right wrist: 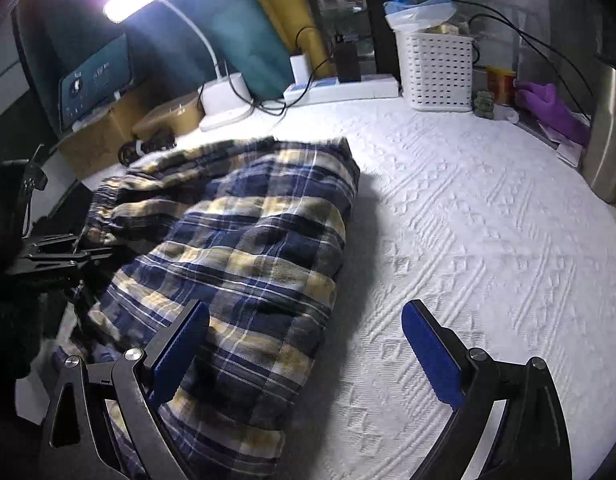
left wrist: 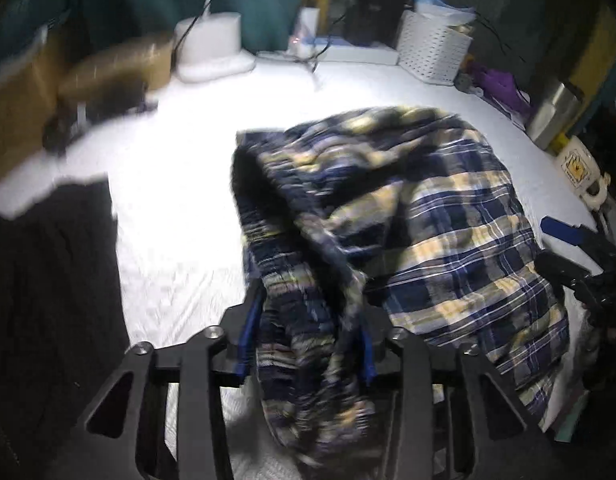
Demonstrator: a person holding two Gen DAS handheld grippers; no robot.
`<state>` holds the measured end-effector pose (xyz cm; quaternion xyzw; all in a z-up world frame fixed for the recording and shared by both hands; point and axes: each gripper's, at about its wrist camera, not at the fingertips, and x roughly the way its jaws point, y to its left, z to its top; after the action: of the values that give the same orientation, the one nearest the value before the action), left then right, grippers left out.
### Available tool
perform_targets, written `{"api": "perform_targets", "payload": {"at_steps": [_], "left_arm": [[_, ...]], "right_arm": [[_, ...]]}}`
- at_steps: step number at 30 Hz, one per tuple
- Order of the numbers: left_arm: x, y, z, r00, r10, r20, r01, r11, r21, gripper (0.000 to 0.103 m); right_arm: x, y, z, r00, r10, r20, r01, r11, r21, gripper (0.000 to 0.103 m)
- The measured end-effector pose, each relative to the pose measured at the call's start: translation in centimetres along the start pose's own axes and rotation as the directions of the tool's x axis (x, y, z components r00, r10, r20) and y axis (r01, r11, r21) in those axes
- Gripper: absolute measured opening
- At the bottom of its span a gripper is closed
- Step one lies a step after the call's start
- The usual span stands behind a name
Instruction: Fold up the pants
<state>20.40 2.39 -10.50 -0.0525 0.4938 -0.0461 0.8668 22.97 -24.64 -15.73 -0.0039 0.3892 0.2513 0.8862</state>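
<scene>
The plaid pants (left wrist: 448, 216), navy, cream and white, lie bunched and partly folded on the white textured cover (left wrist: 175, 208). My left gripper (left wrist: 308, 340) is shut on the pants' gathered waistband end and holds it lifted, blurred with motion. In the right wrist view the pants (right wrist: 243, 248) lie at the left, and my right gripper (right wrist: 303, 356) is open and empty, its left blue pad (right wrist: 179, 356) over the pants' near edge, its right pad (right wrist: 432, 360) over the bare cover (right wrist: 488, 240). The left gripper (right wrist: 55, 256) shows at the far left there.
A white basket (right wrist: 436, 72), power strip (right wrist: 344, 88) with cables, and lamp base (right wrist: 223, 100) stand at the back. Cardboard boxes (right wrist: 107, 132) are at back left. A purple cloth (right wrist: 552, 108) and metal container (right wrist: 608, 132) are at the right. A dark garment (left wrist: 47, 280) lies left.
</scene>
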Motion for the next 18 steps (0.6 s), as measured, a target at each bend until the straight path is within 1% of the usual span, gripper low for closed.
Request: {"api": "perform_targets", "payload": {"at_steps": [1,3,6,7,9,10,12,14,18], "left_arm": [[-0.3,0.4,0.1,1.0,-0.009,0.007,0.009,1.0,-0.007,0.044],[-1.2,0.9,0.4,1.0,-0.007,0.029,0.007,1.0,0.0,0.051],[-2.8,1.5,1.2,0.996,-0.022,0.081,0.022,1.0,0.004,0.053],[-3.1,1.6,1.5,0.995,-0.028,0.092,0.028,1.0,0.006,0.053],[-4.0,1.0,2.0,0.991,-0.035,0.128,0.032,0.999,0.027,0.055],[-4.2,0.8,2.2,0.99,-0.032,0.138,0.027,0.999,0.037,0.055],[-4.3,0.5,2.8,0.988,-0.038,0.153,0.029,0.997,0.065,0.055],[-4.2,0.5,3.3,0.985,-0.054,0.167,0.039,0.995,0.09,0.055],[-2.8,0.8,3.9,0.987,-0.026,0.161,0.005,0.992,0.126,0.055]], "right_arm": [[0.1,0.1,0.0,1.0,-0.004,-0.003,0.004,1.0,-0.002,0.097],[0.3,0.1,0.2,1.0,-0.011,-0.002,0.011,1.0,0.0,0.097],[0.2,0.0,0.9,0.999,-0.03,0.015,0.03,0.999,0.01,0.096],[0.1,-0.1,1.3,0.999,-0.036,0.023,0.036,0.999,0.012,0.094],[0.0,-0.1,1.9,0.998,-0.045,0.037,0.045,0.999,0.015,0.085],[0.0,-0.2,2.3,0.998,-0.049,0.043,0.049,0.999,0.016,0.083],[0.1,-0.2,2.9,0.998,-0.054,0.045,0.054,0.998,0.012,0.075],[0.4,-0.1,3.4,0.997,-0.059,0.044,0.059,0.998,0.008,0.072],[0.8,0.3,4.2,0.997,-0.056,0.046,0.056,0.998,-0.007,0.066]]}}
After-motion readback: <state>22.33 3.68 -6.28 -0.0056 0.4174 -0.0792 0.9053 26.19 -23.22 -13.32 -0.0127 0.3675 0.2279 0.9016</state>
